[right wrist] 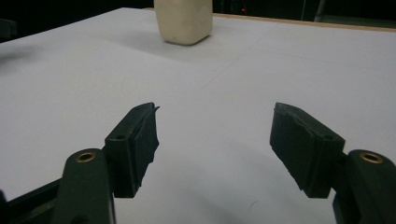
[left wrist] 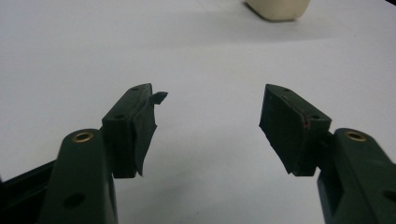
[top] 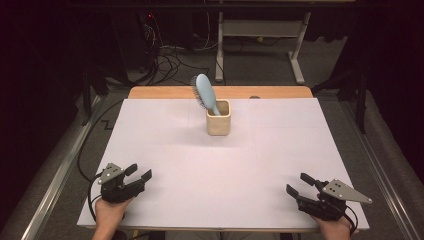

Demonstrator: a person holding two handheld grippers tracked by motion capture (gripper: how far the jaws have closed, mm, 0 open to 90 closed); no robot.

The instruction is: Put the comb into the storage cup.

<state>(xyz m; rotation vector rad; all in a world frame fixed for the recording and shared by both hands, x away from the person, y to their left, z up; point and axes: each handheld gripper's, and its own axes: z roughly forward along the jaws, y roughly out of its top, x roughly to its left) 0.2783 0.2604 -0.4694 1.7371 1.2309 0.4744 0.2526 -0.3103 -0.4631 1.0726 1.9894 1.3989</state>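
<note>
At the lower left of the high view, the left tongs [top: 139, 173] rest low over the white table [top: 220, 165], held by a hand [top: 107, 212] that enters from the bottom edge. Their jaws stand wide apart with nothing between them, and in the left gripper view the left tongs [left wrist: 212, 109] frame only bare white surface. At the lower right, the right tongs [top: 298, 183] sit the same way in the other hand [top: 334, 227], jaws spread wide and empty; the right gripper view shows the right tongs [right wrist: 215, 123] equally open. In the upper centre of the high view stands a cream cup [top: 218, 118], well apart from both tongs, with a light blue hairbrush [top: 204, 92] standing in it, leaning toward the upper left.
</note>
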